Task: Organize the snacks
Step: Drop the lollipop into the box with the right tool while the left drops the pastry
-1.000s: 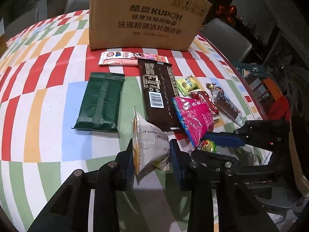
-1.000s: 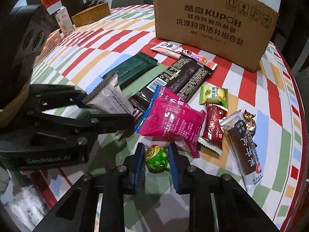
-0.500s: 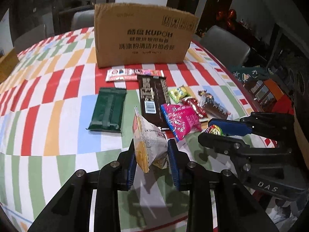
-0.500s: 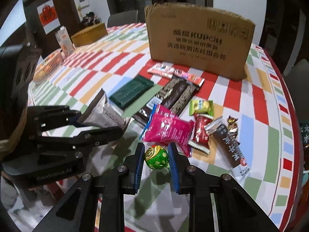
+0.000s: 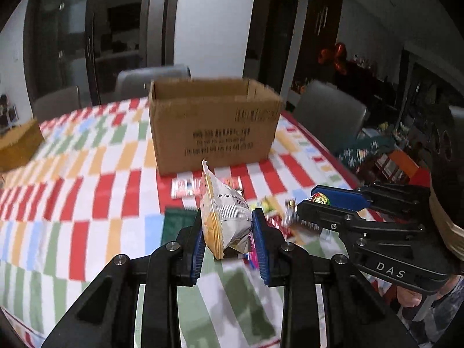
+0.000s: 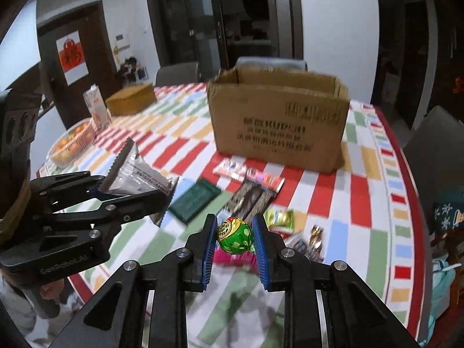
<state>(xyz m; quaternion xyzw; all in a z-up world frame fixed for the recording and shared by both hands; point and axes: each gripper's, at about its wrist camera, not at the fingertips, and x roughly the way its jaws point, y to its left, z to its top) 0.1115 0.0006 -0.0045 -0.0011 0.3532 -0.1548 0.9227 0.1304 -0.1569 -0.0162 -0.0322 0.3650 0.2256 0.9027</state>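
Note:
My left gripper (image 5: 227, 233) is shut on a white and yellow snack packet (image 5: 223, 217) and holds it above the table; it also shows in the right wrist view (image 6: 136, 174). My right gripper (image 6: 234, 236) is shut on a green foil-wrapped round candy (image 6: 235, 235), also lifted; that candy shows in the left wrist view (image 5: 319, 198). An open cardboard box (image 6: 278, 121) stands at the far side of the table (image 5: 211, 127). On the cloth before it lie a dark green packet (image 6: 195, 200), a dark chocolate bar (image 6: 252, 197), a pink-red strip packet (image 6: 246, 174) and a small yellow-green sachet (image 6: 279, 219).
The round table has a checked red, yellow, green and blue cloth (image 6: 371, 203). A brown box (image 6: 130, 103), a carton (image 6: 97, 108) and a bowl of oranges (image 6: 71, 142) stand at the far left. Grey chairs (image 5: 330, 116) ring the table.
Both grippers have risen and tilted up with their snacks held; the box's open top now shows and the snacks on the cloth sit lower in view.

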